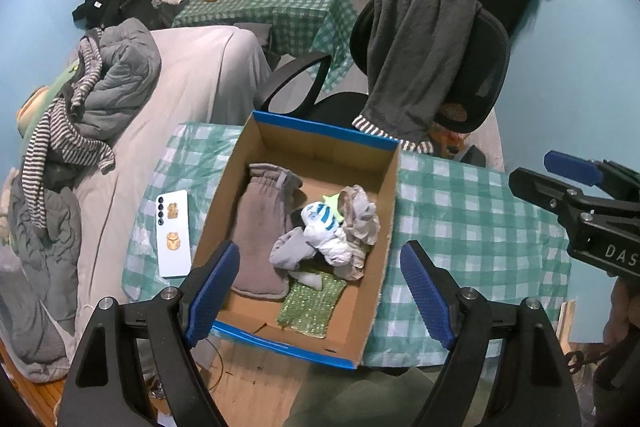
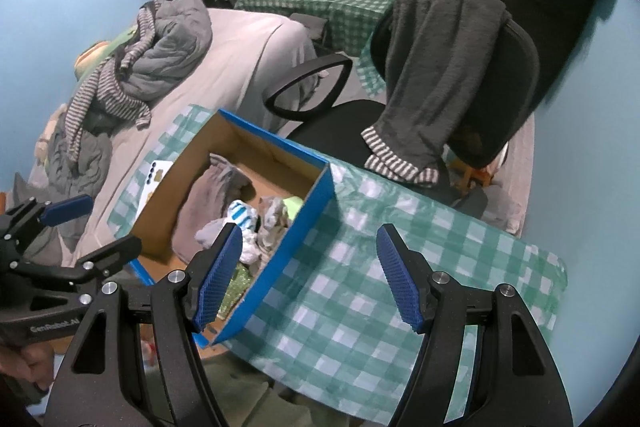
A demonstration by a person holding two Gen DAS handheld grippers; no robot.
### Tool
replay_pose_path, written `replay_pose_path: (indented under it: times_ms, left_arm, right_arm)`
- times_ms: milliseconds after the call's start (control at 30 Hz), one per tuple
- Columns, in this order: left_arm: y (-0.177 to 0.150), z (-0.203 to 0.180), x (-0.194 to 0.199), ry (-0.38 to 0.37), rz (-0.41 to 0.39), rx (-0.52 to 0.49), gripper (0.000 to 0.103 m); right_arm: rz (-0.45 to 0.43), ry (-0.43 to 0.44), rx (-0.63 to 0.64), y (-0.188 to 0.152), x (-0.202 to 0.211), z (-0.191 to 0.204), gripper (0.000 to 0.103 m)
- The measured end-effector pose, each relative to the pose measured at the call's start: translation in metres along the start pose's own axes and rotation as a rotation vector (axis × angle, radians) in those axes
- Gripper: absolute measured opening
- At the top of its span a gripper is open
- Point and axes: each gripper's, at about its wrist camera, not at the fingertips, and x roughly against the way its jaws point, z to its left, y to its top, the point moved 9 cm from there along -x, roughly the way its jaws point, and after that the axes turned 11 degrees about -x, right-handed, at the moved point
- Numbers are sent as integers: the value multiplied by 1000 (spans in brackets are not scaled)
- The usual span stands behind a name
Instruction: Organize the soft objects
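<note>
on the green checked tablecloth (image 1: pixel 472 211) sits an open cardboard box (image 1: pixel 224 211) with blue outer walls, and everything here is placed off that box. just left of the box lies a white phone (image 1: pixel 173 233), face down on the cloth. inside the box, against its left wall, rests a grey mitten (image 1: pixel 260 231); right of it, near the middle of the box, is a bundle of socks (image 1: pixel 340 231) in grey, white and blue stripes; a green sparkly cloth (image 1: pixel 312 303) lies flat by the box's near wall. the left gripper (image 1: pixel 320 291) hangs above the box's near end, jaws spread wide and empty. the right gripper (image 2: pixel 308 271) hangs over the box's right wall, jaws parted, gripping nothing. beyond the box stands a black chair (image 1: pixel 476 67) draped with a dark grey towel (image 1: pixel 420 55).
</note>
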Motion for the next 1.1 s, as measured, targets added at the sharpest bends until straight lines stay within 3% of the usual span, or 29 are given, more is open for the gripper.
replay_pose_path:
  times_ms: [367,1100]
  left_arm:
    - [4,-23,11,20,-19,-26,84]
    - [-9,-34,17,49,26,-14,84]
  right_arm:
    - [-24,-1,-42,-5,20,-18,69]
    - [-18,14,-51,-19,31,-24,69]
